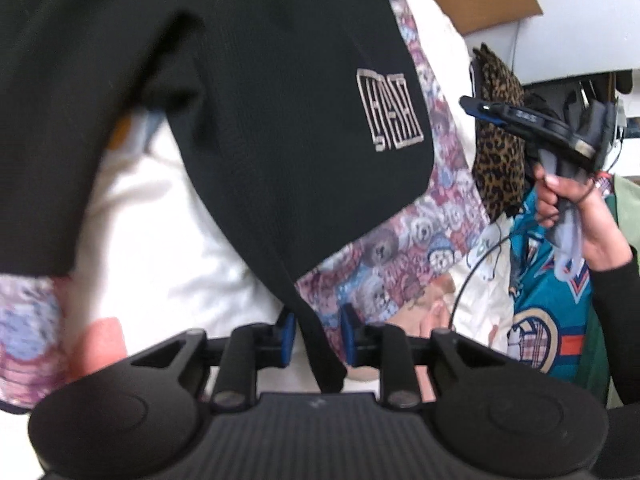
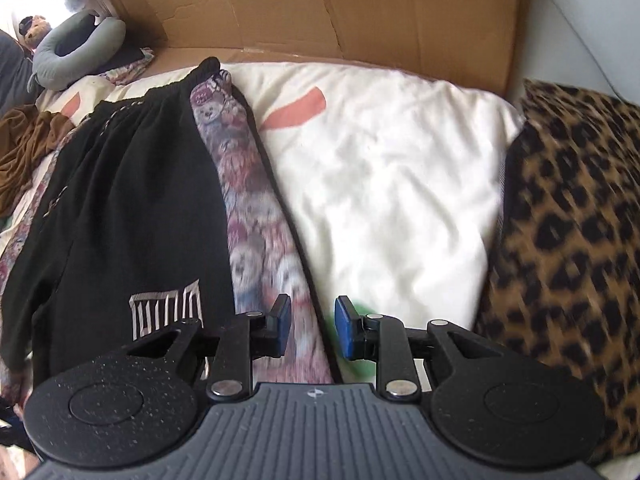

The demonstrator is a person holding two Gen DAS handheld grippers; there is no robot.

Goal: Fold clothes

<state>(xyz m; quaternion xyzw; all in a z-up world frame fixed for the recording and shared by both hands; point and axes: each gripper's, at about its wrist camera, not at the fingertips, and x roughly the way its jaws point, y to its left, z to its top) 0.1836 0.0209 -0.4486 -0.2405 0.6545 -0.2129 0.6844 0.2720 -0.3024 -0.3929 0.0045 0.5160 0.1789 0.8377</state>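
A black garment (image 1: 280, 128) with a pale square logo (image 1: 388, 112) spreads over a teddy-bear print cloth (image 1: 400, 264) on the white bedding (image 1: 168, 232). One narrow corner of it runs down between the blue pads (image 1: 287, 336) of my left gripper (image 1: 318, 338). The pads stand apart and print cloth shows beside the right pad. My right gripper (image 2: 310, 322) hovers open above the print cloth (image 2: 248, 208), holding nothing. The black garment (image 2: 132, 200) lies to its left. In the left wrist view a hand holds the right gripper (image 1: 476, 112) up at the right.
A cardboard sheet (image 2: 340, 8) stands behind the white bedding (image 2: 380, 184). Leopard-print fabric (image 2: 568, 220) lies at the right. A grey neck pillow (image 2: 76, 52) and a brown cloth (image 2: 24, 148) sit far left. A teal jersey (image 1: 548, 304) lies below the person's hand (image 1: 576, 212).
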